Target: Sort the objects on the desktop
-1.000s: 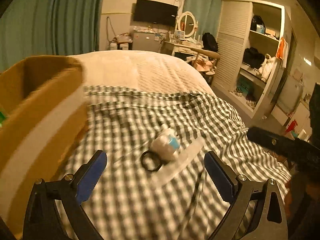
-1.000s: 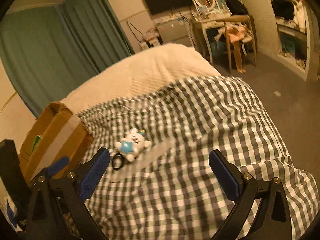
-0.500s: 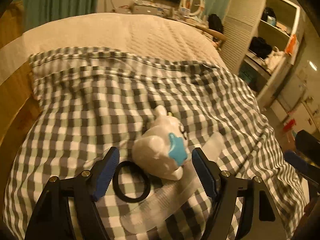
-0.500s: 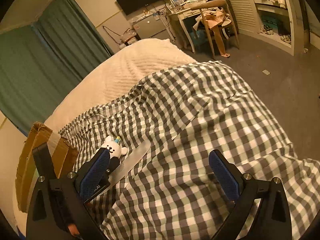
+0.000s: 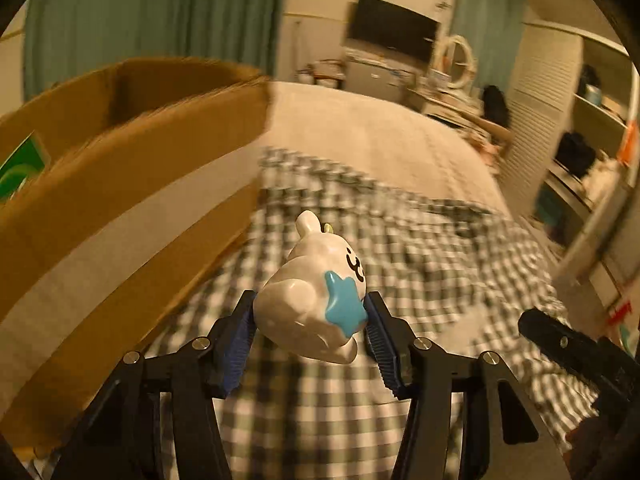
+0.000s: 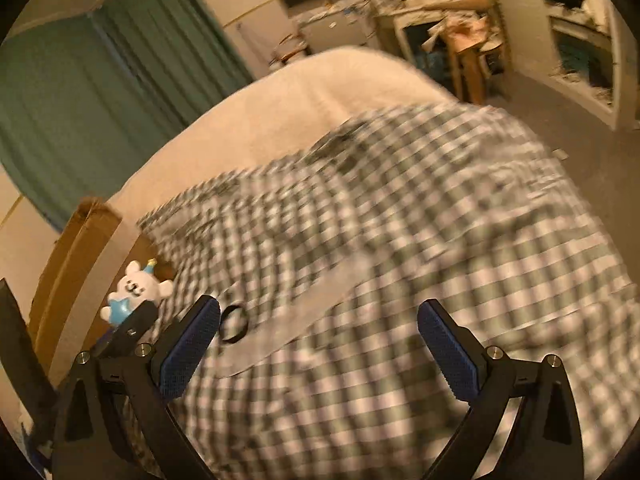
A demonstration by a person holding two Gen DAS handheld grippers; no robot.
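Left gripper (image 5: pixel 310 326) is clamped on a white bear figurine (image 5: pixel 316 300) with a blue star on its front, both blue pads pressed against its sides, figurine lifted clear of the bed. Right gripper (image 6: pixel 320 344) is spread wide, nothing between the fingers, hovering over the bed. Surface is a bed, not a desk: grey-and-white checked cloth (image 6: pixel 420 260) spread over a cream quilted bedspread (image 6: pixel 304 108) that shows bare at the far end. On the cloth, in the right wrist view, a black ring (image 6: pixel 234 324) lies at the end of a pale translucent flat strip (image 6: pixel 308 308); cannot tell what the strip is, motion blur. Open cardboard box (image 5: pixel 120 200) with a pale tape band sits at the left edge of the bed, just left of the held figurine; a green packet (image 5: pixel 20 168) pokes out inside it. Room: teal curtains (image 5: pixel 160 20) behind the box, wall-mounted black TV (image 5: pixel 392 38), round white mirror (image 5: pixel 458 62) on a cluttered dressing table, white open shelving (image 5: pixel 592 128) at right with dark bags and clothes, grey floor (image 6: pixel 560 112). Warm dim light, both views blurred.
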